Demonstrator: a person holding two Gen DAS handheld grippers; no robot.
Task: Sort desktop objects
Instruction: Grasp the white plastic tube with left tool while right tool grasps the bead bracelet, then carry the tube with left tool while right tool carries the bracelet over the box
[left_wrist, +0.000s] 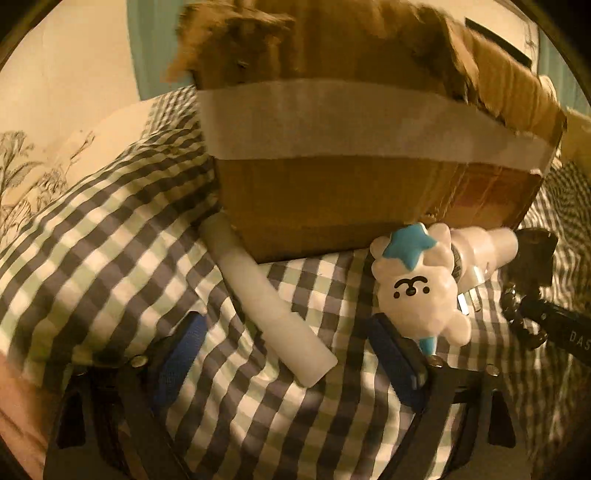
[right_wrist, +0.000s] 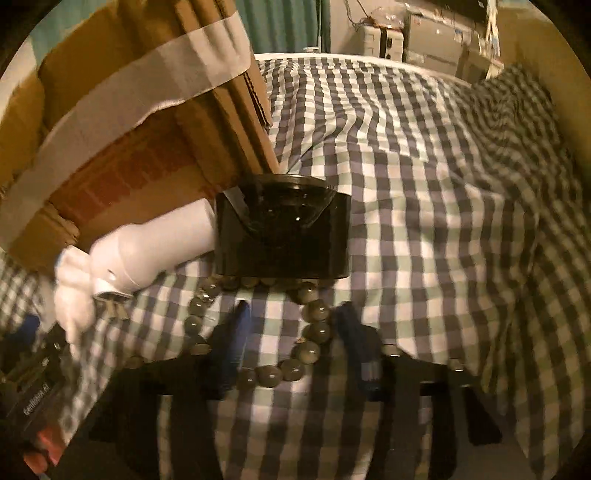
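A cardboard box (left_wrist: 369, 192) banded with white tape stands on the checked cloth (left_wrist: 110, 258). A white stick (left_wrist: 273, 306) lies against its near left corner. A white bear figure with a blue star (left_wrist: 417, 284) lies at its right corner, next to a white bottle (left_wrist: 487, 251). My left gripper (left_wrist: 291, 365) is open just short of the stick, its right finger beside the bear. In the right wrist view, a bead bracelet (right_wrist: 310, 325) lies in front of a black box (right_wrist: 284, 236). My right gripper (right_wrist: 295, 347) is open, its fingers straddling the bracelet's right side.
The box (right_wrist: 129, 129) and bottle (right_wrist: 155, 243) sit left of the black box in the right wrist view. The cloth (right_wrist: 443, 184) is wrinkled and bunched at the right. White appliances (right_wrist: 424, 40) stand beyond the far edge. My right gripper (left_wrist: 554, 325) shows at right in the left view.
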